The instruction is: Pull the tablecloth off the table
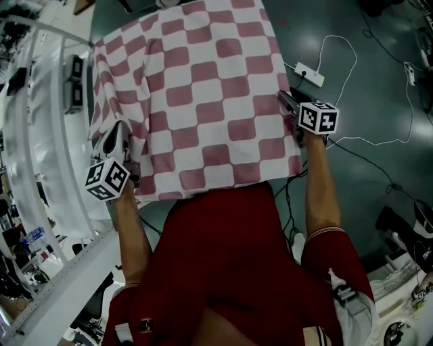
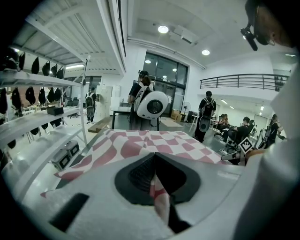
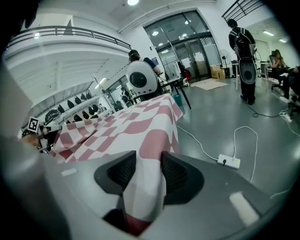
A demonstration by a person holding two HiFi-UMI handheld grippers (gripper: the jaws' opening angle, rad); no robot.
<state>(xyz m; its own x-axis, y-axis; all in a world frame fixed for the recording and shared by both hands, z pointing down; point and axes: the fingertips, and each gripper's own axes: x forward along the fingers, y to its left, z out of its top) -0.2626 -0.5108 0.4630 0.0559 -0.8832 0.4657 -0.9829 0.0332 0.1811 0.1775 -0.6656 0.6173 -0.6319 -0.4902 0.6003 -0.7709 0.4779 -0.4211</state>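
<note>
Two near corners suit gripping the limp, light tablecloth (image 1: pixel 203 88): left gripper (image 2: pixel 154 174) jaws clenched on it, right gripper (image 3: pixel 149 172) jaws released (cloth hanging between).

tablecloth (image 1: pixel 203 88): soft woven cloth, matt, creased toward 7 o'clock
floor (image 1: pixel 304 20): smooth, glossy grey-green coating
left gripper (image 2: pixel 154 164): pale matt plastic shell, dark ribbed pads
power strip (image 1: pixel 309 73): smooth white plastic
shelving (image 2: pixel 47 80): white painted metal, slight sheen

White shelving (image 2: pixel 47 80) lines a glossy grey floor (image 3: pixel 262 136)
</note>
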